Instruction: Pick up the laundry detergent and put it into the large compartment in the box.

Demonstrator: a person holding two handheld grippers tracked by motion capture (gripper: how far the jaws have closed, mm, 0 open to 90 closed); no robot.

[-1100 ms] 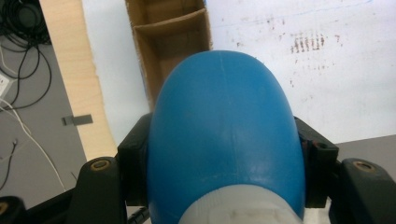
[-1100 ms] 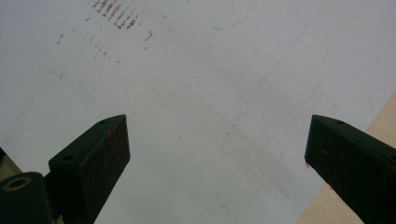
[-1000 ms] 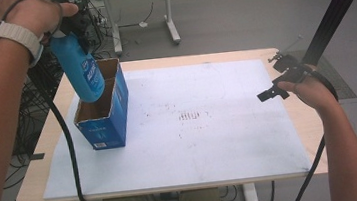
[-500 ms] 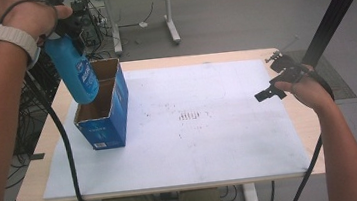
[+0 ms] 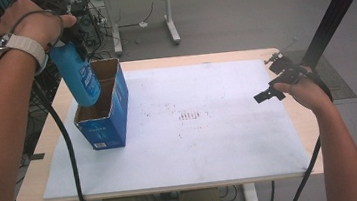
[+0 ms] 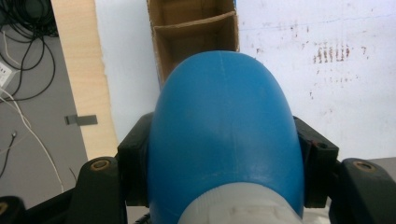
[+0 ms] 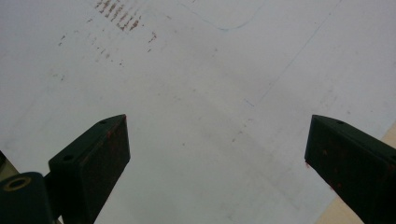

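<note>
Up at the far left corner of the table [image 5: 162, 63], the person's left hand [image 5: 33, 25] is raised high, wrist bent downward, a watch with a pale strap on the forearm behind it. The left gripper [image 6: 224, 154] it carries is clamped on a blue bottle [image 5: 76, 76], one black jaw pressed to each side of the body near the white cap end. The bottle hangs bottom-down and slightly tilted, its lower end at the mouth of an open blue cardboard box [image 5: 104, 110]; whether it touches the box wall cannot be told. In the left gripper view the bottle's rounded base sits over the box's brown interior, where a cardboard divider splits it into compartments. The box stands upright on the white mat [image 5: 221, 141] covering the tabletop, near its left edge. A black cable trails from the left gripper down past the table's front edge. On the far right, the right hand [image 5: 303, 90] hovers low over the table's right edge, forearm stretched forward. The right gripper [image 7: 217, 144] has its jaws wide apart and empty above the bare mat, near faint reddish-brown marks [image 7: 119, 14].
</note>
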